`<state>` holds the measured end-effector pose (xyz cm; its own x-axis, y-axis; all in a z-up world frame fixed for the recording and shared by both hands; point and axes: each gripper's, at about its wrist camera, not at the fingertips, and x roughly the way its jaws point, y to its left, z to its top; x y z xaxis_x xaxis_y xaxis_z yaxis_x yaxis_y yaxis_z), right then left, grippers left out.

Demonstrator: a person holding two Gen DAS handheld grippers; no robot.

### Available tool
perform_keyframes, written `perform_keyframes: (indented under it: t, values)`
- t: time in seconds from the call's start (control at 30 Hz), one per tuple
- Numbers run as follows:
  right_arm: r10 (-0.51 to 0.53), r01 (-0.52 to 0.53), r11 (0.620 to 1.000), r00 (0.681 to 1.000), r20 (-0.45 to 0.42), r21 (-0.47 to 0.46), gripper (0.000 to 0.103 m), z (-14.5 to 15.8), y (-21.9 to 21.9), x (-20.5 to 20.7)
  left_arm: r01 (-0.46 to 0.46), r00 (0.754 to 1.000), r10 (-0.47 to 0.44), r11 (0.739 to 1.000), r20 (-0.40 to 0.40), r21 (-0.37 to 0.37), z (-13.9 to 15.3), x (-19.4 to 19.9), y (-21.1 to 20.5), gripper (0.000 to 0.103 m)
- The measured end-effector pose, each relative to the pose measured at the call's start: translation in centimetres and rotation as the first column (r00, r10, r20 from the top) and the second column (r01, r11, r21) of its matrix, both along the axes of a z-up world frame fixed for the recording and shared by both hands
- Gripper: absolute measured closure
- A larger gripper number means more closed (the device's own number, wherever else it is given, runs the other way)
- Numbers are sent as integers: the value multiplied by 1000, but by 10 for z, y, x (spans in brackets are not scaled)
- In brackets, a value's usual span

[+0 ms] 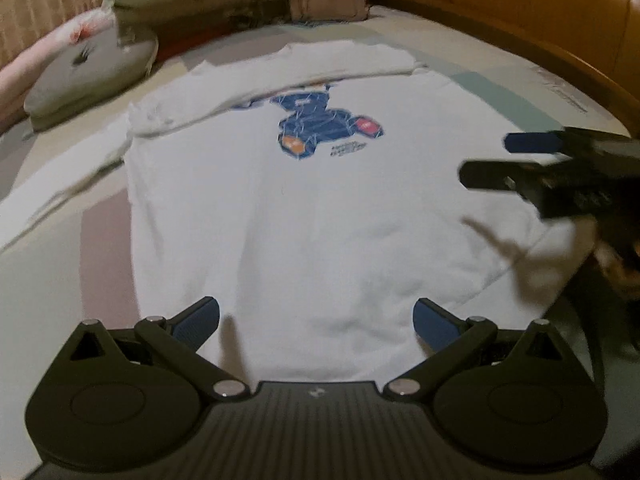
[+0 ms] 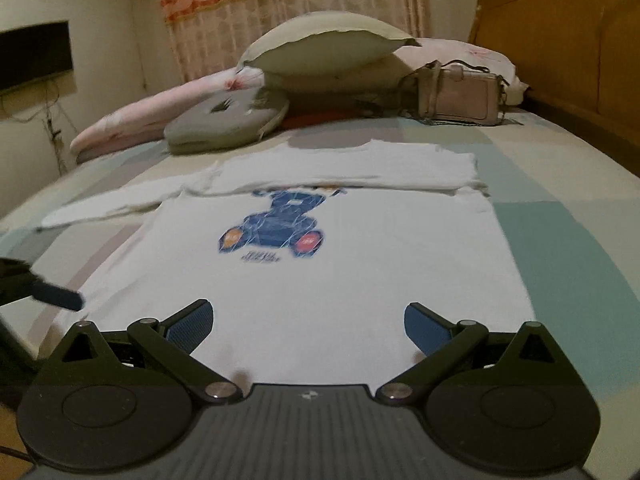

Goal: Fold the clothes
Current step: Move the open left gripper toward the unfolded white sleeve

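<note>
Step in hand: a white long-sleeved cotton top with a blue bear print (image 2: 304, 280) lies flat on the pastel patchwork bed sheet (image 2: 560, 248), filling the centre of both wrist views, print side up and upside down to the cameras. Its far portion looks already laid across the chest as a white band (image 2: 348, 170) at mid-frame; whether that band is a sleeve or the shoulder part cannot be told. One white sleeve (image 2: 108, 206) lies spread toward the left of the right wrist view. I judge the fold to be partly made, with the near hem not yet taken up.

Next move: it calls for each claw to come down on a near hem corner, close on the cloth, and carry it toward the upper frame.

Left gripper (image 1: 316, 322): jaws spread wide at the lower frame, nothing between the blue pads (image 1: 198, 322); it hangs above the near hem, contact not evident. Its tip also shows at the left edge of the right wrist view.

Right gripper (image 2: 308, 324): jaws equally wide, empty, above the near hem. In the left wrist view it enters from the right edge, blurred, above the garment's right side.

Background: a grey round cushion (image 2: 228, 124) and a beige handbag (image 2: 460, 96) sit in the upper frame, well apart from the garment.
</note>
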<state>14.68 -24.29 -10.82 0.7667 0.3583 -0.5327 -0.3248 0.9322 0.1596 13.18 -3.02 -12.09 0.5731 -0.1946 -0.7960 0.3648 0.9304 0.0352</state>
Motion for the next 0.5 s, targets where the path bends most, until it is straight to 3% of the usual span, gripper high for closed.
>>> perform_keyframes:
  t: [0.17, 0.3, 0.4, 0.5]
  values:
    - [-53, 51, 998, 997, -65, -20, 0, -7, 2, -6, -57, 998, 56, 997, -7, -59, -8, -14, 12, 1]
    - [-70, 65, 996, 993, -90, -65, 0, -12, 7, -7, -35, 999, 33, 997, -41, -69, 4, -15, 22, 1]
    - [-75, 73, 997, 993, -92, -27, 0, -14, 5, -13, -36, 998, 38, 999, 46, -38, 22, 4, 29, 1]
    - [-90, 91, 996, 991, -96, 9, 0, -15, 5, -16, -52, 996, 56, 997, 66, -62, 25, 36, 37, 1]
